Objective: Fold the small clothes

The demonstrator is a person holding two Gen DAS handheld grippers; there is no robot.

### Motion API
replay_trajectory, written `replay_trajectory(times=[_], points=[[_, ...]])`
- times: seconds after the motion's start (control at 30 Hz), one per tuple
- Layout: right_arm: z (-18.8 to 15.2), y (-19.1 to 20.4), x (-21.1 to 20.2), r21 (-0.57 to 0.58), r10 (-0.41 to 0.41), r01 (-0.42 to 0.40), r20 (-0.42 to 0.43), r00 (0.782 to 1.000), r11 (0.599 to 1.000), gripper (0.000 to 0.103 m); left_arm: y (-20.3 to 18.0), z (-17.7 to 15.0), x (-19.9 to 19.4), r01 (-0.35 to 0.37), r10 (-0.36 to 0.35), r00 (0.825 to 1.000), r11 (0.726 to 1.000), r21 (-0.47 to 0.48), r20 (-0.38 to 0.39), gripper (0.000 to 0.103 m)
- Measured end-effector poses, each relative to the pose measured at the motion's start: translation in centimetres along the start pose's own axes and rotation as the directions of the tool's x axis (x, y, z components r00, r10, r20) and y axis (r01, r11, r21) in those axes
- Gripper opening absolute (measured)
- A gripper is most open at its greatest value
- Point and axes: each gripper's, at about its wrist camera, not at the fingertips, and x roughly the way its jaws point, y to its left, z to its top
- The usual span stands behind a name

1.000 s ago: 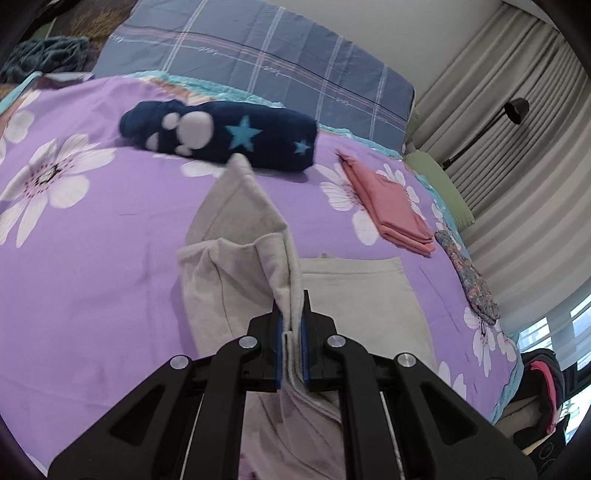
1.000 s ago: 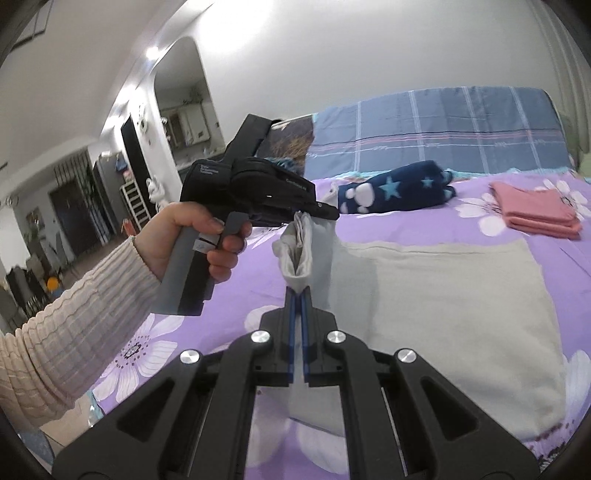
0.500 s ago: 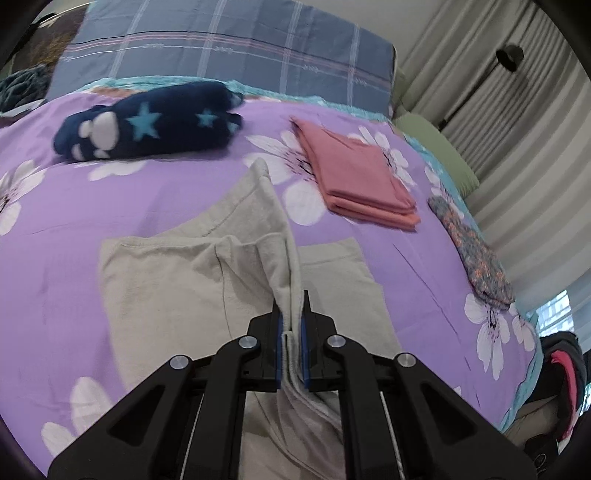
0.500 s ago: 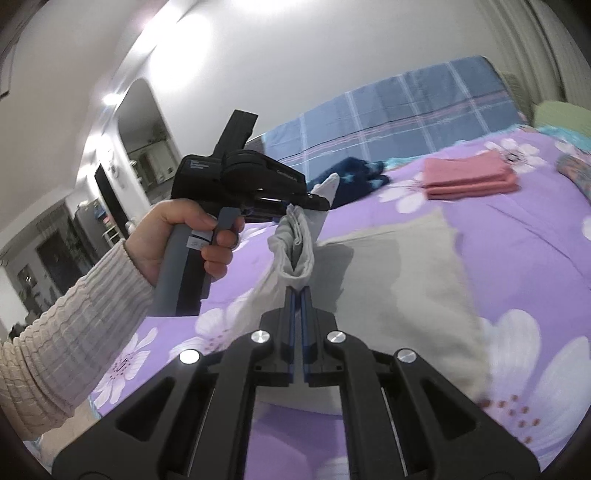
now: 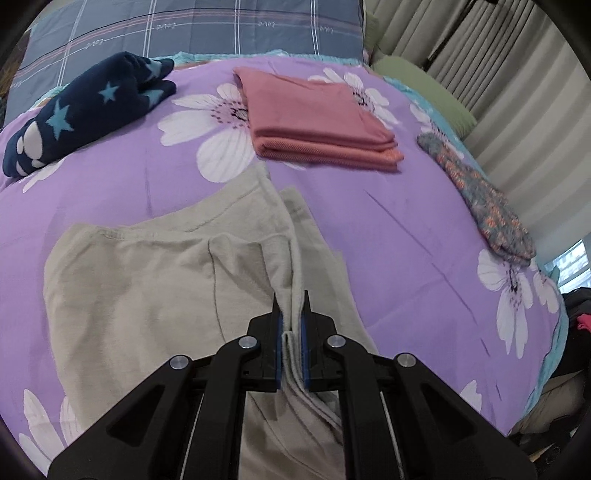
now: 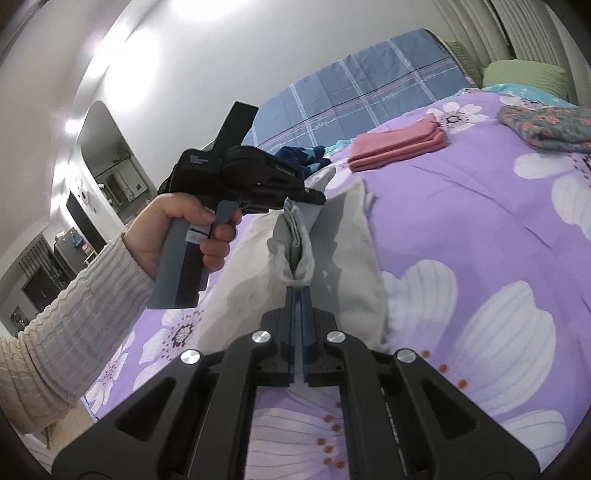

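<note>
A beige garment lies partly folded on the purple flowered bedspread. My left gripper is shut on a bunched edge of it, lifted above the bed. My right gripper is shut on another bunched part of the same beige garment. In the right wrist view the left gripper is held by a hand just beyond, with the cloth pinched between both.
A folded pink garment lies at the back, a navy star-patterned roll to its left, a floral patterned item near the right bed edge. A plaid pillow is behind. Curtains hang at right.
Both grippers have carried the held edge of the beige garment rightward across itself, towards the pink stack. More of the garment now lies doubled over on the bed.
</note>
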Motion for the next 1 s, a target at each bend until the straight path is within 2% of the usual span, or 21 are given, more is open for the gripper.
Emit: replay_trajectory(times=[0.23, 0.27, 0.33, 0.37, 0.4, 0.53, 0.57, 0.63, 0.67, 0.73, 0.83, 0.97, 1.0], points=[[0.3, -1.2, -0.3, 0.023, 0.004, -0.004, 0.006, 1.0, 1.0, 0.002, -2.4, -0.3, 0.0, -0.048, 0.047, 0.999, 0.994, 0.098, 0.013, 0.007], [0.3, -1.4, -0.2, 0.027, 0.005, -0.005, -0.001, 1.0, 1.0, 0.006, -2.6, -0.3, 0.0, -0.048, 0.047, 0.999, 0.994, 0.1, 0.012, 0.007], [0.1, -1.6, 0.0, 0.047, 0.022, -0.021, -0.022, 1.0, 0.999, 0.022, -2.6, -0.2, 0.1, -0.047, 0.046, 0.999, 0.994, 0.096, 0.011, 0.007], [-0.2, -1.8, 0.1, 0.068, 0.043, -0.04, -0.033, 0.999, 0.997, 0.042, -2.6, -0.2, 0.1, -0.047, 0.046, 0.999, 0.995, 0.093, 0.011, 0.007], [-0.4, -1.9, 0.2, 0.085, 0.062, -0.058, -0.048, 0.997, 0.995, 0.048, -2.6, -0.2, 0.1, -0.046, 0.045, 0.999, 0.995, 0.091, 0.01, 0.007], [-1.0, -1.8, 1.6, 0.105, 0.087, -0.075, -0.107, 0.991, 0.992, 0.048, -2.7, -0.3, 0.2, -0.048, 0.048, 0.999, 0.994, 0.093, 0.008, 0.007], [-1.1, -1.8, 1.8, 0.105, 0.088, -0.076, -0.115, 0.99, 0.992, 0.045, -2.7, -0.3, 0.2, -0.048, 0.048, 0.999, 0.994, 0.096, 0.007, 0.007], [-1.0, -1.9, 2.8, 0.119, 0.078, -0.062, -0.136, 0.988, 0.991, 0.029, -2.8, -0.4, 0.2, -0.048, 0.047, 0.999, 0.994, 0.099, 0.007, 0.007], [-1.0, -2.1, 3.2, 0.136, 0.079, -0.06, -0.146, 0.986, 0.989, 0.007, -2.9, -0.4, 0.2, -0.049, 0.048, 0.999, 0.994, 0.101, 0.007, 0.007], [-0.9, -2.5, 3.0, 0.169, 0.091, -0.068, -0.135, 0.987, 0.983, 0.005, -3.0, -0.4, 0.1, -0.054, 0.053, 0.999, 0.993, 0.104, 0.011, 0.007], [-0.5, -1.8, 1.6, 0.143, 0.109, -0.095, -0.094, 0.99, 0.985, 0.005, -3.2, -0.2, 0.0, -0.033, 0.032, 0.999, 0.995, 0.096, 0.017, 0.007], [-0.8, -1.9, 1.7, 0.125, 0.055, -0.041, -0.109, 0.992, 0.991, 0.005, -4.0, -0.2, 1.1, -0.063, 0.061, 0.998, 0.993, 0.097, 0.025, 0.01], [-0.9, -2.3, 2.0, 0.142, 0.039, -0.021, -0.127, 0.991, 0.99, 0.005, -4.2, -0.4, 1.6, -0.068, 0.066, 0.998, 0.993, 0.1, 0.023, 0.014]])
